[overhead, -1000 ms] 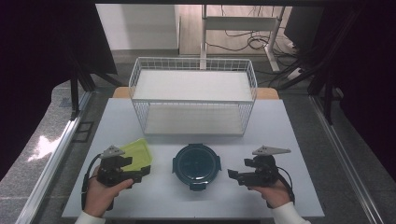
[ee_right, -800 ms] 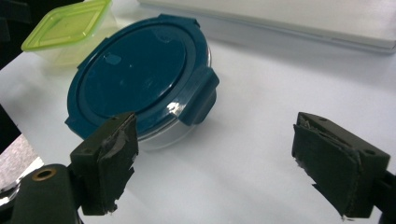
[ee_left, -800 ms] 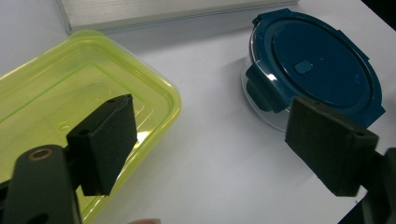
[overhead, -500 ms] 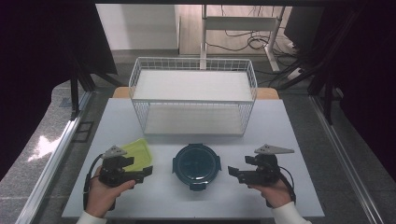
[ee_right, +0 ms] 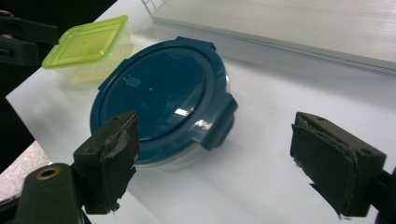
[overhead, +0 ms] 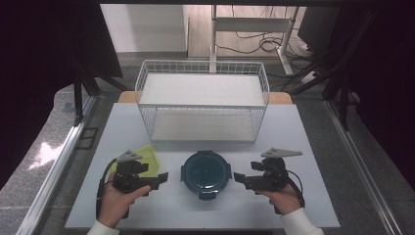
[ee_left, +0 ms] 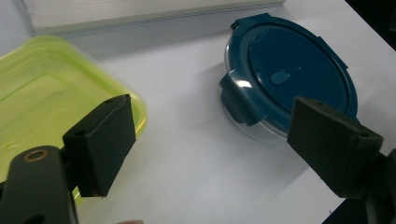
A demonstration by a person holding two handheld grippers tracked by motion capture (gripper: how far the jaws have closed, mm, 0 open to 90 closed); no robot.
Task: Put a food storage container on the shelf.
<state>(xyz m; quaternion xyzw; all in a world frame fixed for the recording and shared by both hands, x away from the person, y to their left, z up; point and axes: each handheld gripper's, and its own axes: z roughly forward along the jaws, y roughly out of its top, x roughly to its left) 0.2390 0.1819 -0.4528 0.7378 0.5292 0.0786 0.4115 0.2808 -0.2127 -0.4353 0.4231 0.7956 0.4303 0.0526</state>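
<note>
High view: the round blue container [overhead: 206,173] sat near the table's [overhead: 293,127] near edge, between the left gripper [overhead: 157,178] and right gripper [overhead: 241,178]; a wire basket [overhead: 203,100] stood farther off.
Left gripper view: jaws wide apart, holding nothing; green container [ee_left: 46,93] left of the blue one.
Right gripper view: jaws wide apart, empty, blue container just beyond them.

the right gripper [ee_right: 212,168] rises from the bottom of the frame, its two black jaws spread wide with bare white table [ee_right: 261,154] between them. the round blue-lidded container [ee_right: 163,100] sits at centre left, one lid clasp pointing toward the gap. a lime-green lidded box [ee_right: 86,44] lies in the upper left. a wire basket's base [ee_right: 289,23] crosses the upper right.
</note>
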